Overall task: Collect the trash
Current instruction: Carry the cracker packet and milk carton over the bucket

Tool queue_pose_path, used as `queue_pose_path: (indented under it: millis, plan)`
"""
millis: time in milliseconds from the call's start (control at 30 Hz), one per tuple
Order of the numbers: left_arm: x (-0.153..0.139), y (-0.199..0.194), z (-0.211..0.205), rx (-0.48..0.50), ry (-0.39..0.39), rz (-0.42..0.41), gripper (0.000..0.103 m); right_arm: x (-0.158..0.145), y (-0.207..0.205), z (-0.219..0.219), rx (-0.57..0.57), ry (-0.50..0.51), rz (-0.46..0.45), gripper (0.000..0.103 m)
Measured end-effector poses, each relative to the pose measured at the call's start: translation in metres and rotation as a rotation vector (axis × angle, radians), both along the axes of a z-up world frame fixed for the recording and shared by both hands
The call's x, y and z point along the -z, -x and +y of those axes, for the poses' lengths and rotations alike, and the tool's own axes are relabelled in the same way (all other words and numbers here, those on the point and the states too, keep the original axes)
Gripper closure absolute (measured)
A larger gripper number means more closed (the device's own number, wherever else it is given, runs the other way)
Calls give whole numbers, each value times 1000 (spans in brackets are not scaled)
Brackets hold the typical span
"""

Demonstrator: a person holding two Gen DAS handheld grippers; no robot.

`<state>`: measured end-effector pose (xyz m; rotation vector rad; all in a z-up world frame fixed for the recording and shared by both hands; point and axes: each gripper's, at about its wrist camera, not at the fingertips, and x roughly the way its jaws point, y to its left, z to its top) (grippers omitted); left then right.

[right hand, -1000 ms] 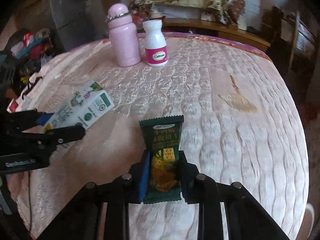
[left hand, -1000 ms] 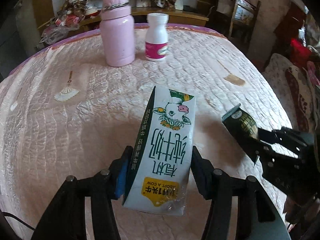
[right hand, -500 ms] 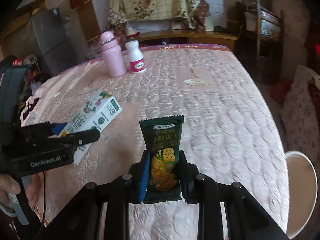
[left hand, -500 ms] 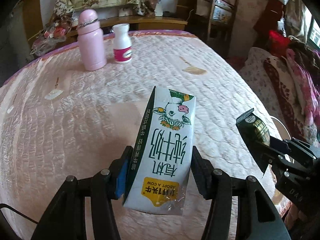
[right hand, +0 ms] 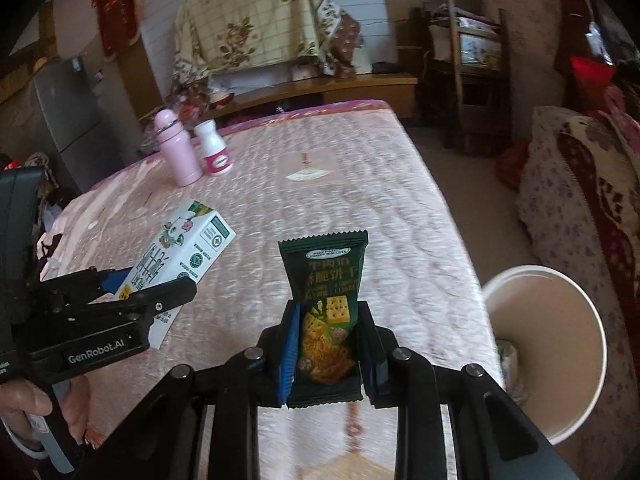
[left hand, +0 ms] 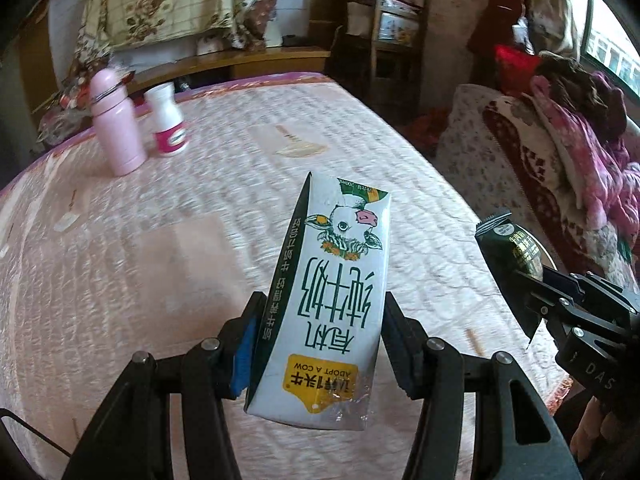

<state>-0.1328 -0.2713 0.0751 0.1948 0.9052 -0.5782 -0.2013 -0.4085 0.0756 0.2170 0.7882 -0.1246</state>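
right claw (right hand: 326,344): clamped tight on the biscuit packet (right hand: 326,312), pads squeezing the lower half, so the top seam pokes up and away from the fingers

left claw (left hand: 318,344): jaws about half spread but full, gripping the milk carton (left hand: 332,284) across its width near the yellow-label end

packet axis: long side runs straight out along the fingers, pretty much upright in the right wrist view

carton axis: same deal, long side points forward out of the jaws, cow-face end farthest out

landmark: the white bin (right hand: 548,344), sitting on the floor just past the bed's edge

packet vs bin: bin is off to the right of it and lower, near but not over it yet; nothing between them that I can see

carton vs bin: farther off, on the far side of the packet from the bin, over the pink quilt (right hand: 340,184)

nearer hand: right one, easy. I'd guess the packet goes in first and the carton has to come across after

bin contents: looks like something crumpled at the bottom, too blurry to call

not trash, probably: pink bottle (right hand: 178,152) and white pill jar (right hand: 214,152), standing side by side at the far end of the quilt, well away from the bin
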Motion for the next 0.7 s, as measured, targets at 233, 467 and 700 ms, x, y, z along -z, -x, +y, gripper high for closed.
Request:
queue_pose_path:
  millis: [233, 467, 700]
  plan:
    - [0, 17, -46, 68, 3, -2, 45, 1, 26, -37, 84, -13, -3, 74]
    - [2, 28, -81, 117, 3, 2, 45, 1, 47, -69, 156, -6, -7, 74]
    - [4, 36, -114, 176, 22, 20, 45, 3, 64, -97, 230, -6, -6, 74]
